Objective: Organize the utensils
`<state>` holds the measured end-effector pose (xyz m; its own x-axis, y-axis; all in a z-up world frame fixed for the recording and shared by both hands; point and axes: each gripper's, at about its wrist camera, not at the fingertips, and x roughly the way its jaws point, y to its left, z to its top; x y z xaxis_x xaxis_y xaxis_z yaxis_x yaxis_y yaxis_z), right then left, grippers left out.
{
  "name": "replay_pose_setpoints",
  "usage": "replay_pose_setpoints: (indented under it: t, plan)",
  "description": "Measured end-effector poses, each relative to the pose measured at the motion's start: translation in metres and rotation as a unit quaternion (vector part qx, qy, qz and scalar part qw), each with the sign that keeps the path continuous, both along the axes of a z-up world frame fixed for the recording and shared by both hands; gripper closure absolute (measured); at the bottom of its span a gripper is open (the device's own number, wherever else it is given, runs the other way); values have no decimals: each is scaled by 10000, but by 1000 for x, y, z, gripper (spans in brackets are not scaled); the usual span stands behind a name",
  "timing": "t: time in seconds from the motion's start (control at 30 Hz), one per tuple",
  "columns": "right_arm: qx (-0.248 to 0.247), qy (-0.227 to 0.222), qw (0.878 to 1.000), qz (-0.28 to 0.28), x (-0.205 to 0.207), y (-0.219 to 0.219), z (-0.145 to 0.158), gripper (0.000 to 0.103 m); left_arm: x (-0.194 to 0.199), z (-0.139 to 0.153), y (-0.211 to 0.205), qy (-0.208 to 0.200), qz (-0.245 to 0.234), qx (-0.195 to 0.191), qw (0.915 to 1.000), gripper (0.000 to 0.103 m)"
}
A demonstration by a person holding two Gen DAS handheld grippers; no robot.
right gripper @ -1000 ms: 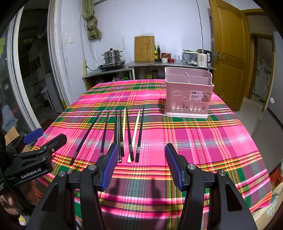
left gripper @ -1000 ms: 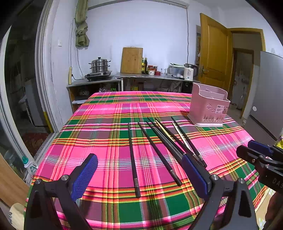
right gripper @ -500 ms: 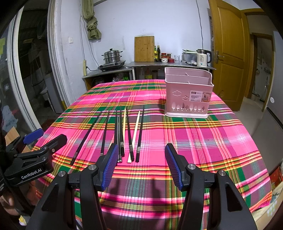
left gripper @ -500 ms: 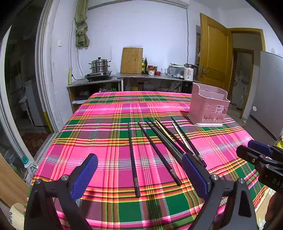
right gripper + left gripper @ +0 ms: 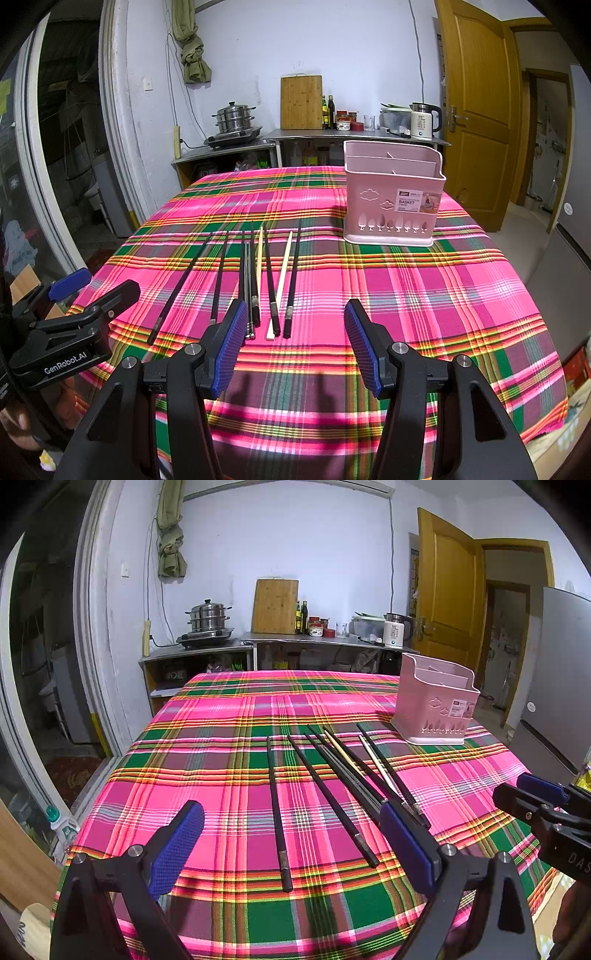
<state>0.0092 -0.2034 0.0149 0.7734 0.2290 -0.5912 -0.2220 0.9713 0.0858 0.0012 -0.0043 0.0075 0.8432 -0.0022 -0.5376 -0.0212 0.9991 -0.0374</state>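
Nothing has changed over the last second: both views match the earlier ones, with chopsticks, basket and grippers all in the same places. The task has not begun, and this looks like a pause before the first reach.

The left gripper (image 5: 291, 834) hovers low over the near edge of the tabletop (image 5: 207, 738), its blue fingers (image 5: 177, 845) spread wide and holding nothing. The right gripper (image 5: 295, 345) sits the same way in its own view, fingers (image 5: 231, 347) well apart and empty (each gripper also shows at the other view's edge).

The chopsticks (image 5: 255, 280) lie flat on the plaid cloth in the middle of the right view, roughly parallel and pointing away from the camera: mostly black ones, plus two pale ones (image 5: 282, 280) among them. The central ones lie close together, some touching; the leftmost black stick (image 5: 276, 808) lies apart from the rest and runs between the left fingers in that view.

The pink basket (image 5: 391, 199) stands upright at centre right of the right view, well beyond the sticks' far tips. Its top is open, with dividers visible, and it appears empty.

Every stick is still to be moved into the basket. The isolated one looks the easiest first pick, since the bunched ones may shift their neighbours.
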Motion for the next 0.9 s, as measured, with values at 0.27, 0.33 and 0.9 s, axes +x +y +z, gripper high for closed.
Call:
replay_pose_setpoints:
  t: [0.27,0.33,0.9]
  plan:
    - [3,3,10000,0,0,0,0,47,1,1,0,7,1,-3,10000,6]
    - [5,10,10000,5,0,0,0,47,-1,1,1,17,7,-11,10000,6]
    - [30,235,9996,178,39,10,-9,47,49,-22,18,532,-5,55,9986,6]
